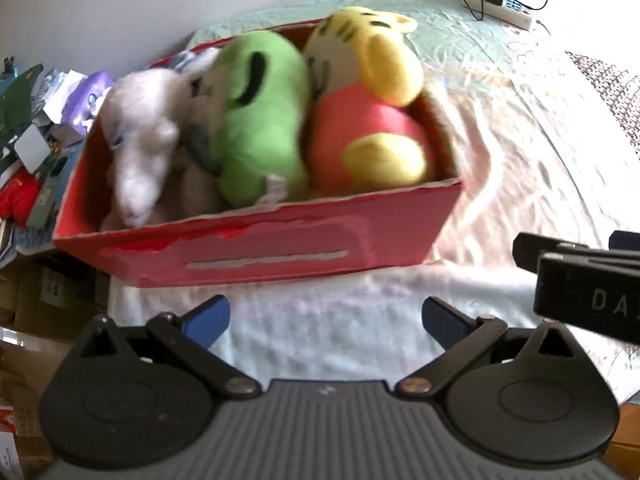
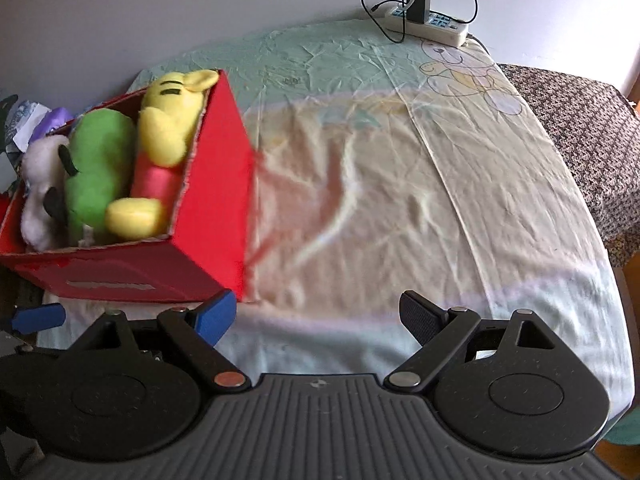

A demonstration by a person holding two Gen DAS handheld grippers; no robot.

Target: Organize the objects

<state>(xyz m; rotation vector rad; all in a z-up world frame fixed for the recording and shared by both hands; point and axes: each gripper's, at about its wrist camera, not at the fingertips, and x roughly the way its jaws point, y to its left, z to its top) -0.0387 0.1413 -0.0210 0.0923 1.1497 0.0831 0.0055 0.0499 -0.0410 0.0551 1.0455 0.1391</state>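
Jaws on both grippers spread, empty; red box (image 1: 280,248) of plush toys (image 1: 260,120) just ahead of left gripper (image 1: 326,320), long side facing; right gripper (image 2: 316,316) farther.

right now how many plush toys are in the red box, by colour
white plush: 1
green plush: 1
yellow tiger plush with a pink body: 1
total: 3, all inside the red box; both grippers, left and right, are open and hold nothing

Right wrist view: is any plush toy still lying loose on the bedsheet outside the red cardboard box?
No: the pale bedsheet is bare of toys, and the white, green and yellow plush toys all sit inside the red cardboard box.
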